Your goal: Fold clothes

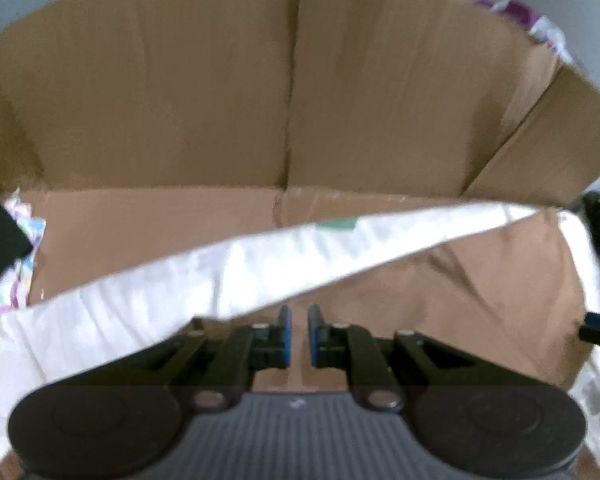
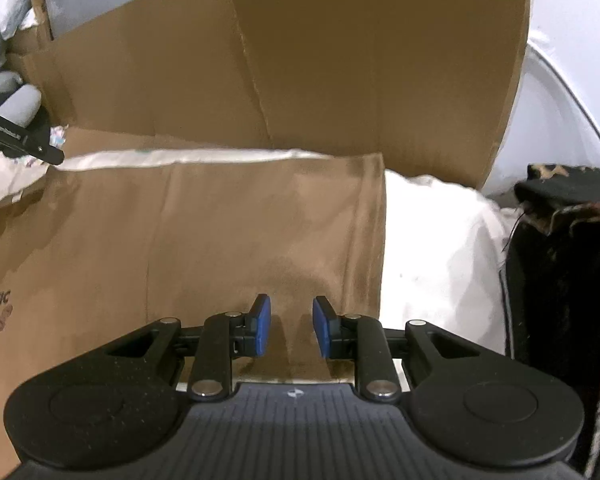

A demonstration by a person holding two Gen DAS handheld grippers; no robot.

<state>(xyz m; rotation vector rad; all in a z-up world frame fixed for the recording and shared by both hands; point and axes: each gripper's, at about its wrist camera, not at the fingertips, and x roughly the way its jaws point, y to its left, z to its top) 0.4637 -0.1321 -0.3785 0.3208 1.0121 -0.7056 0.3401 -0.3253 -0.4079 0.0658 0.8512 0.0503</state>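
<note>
A brown garment [image 2: 240, 232] with a dark print at its left edge lies spread on white bedding. Its far edge is turned up and shows a pale inner side [image 2: 200, 157]. My left gripper [image 2: 40, 148] pinches that edge at its left end. In the left wrist view the pale band [image 1: 260, 264] runs diagonally across the brown cloth [image 1: 480, 300] and drapes over the left finger linkage. There the left gripper [image 1: 298, 312] has its blue pads nearly together. My right gripper [image 2: 290, 304] stands open just over the garment's near right part, with nothing between its pads.
A large cardboard sheet [image 2: 320, 60] stands upright behind the garment and lies flat under its far side [image 1: 160, 232]. White bedding [image 2: 432, 260] spreads to the right. A dark patterned cloth pile [image 2: 560, 260] sits at the right edge. Colourful printed fabric [image 1: 16, 280] shows at far left.
</note>
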